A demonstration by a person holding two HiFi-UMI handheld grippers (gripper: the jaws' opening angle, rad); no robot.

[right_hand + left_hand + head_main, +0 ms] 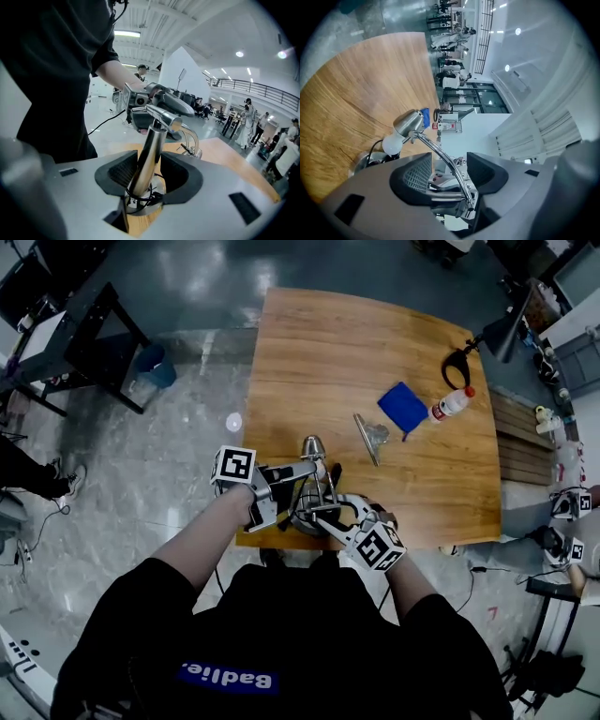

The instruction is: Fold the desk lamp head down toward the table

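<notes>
A chrome desk lamp stands at the near edge of the wooden table (pixel 375 343). In the head view its head (pixel 312 446) points away from me, over the round base (pixel 309 521). My left gripper (pixel 309 472) comes in from the left at the level of the lamp's arm. In the left gripper view the curved arm (pixel 440 154) runs between the jaws of the left gripper (pixel 449 171) with a gap on each side, and ends at the silver shade (pixel 408 123) and white bulb (pixel 392 144). My right gripper (pixel 149 173) is open around the thick lower stem (pixel 151 150), just above the base.
Farther back on the table lie a blue pad (pixel 403 407), a small bottle (pixel 450 406) and a silver funnel-shaped piece (pixel 370 437). A black lamp (pixel 502 334) stands at the far right corner. A black frame table (pixel 94 343) and a blue bin (pixel 155 367) stand on the floor to the left.
</notes>
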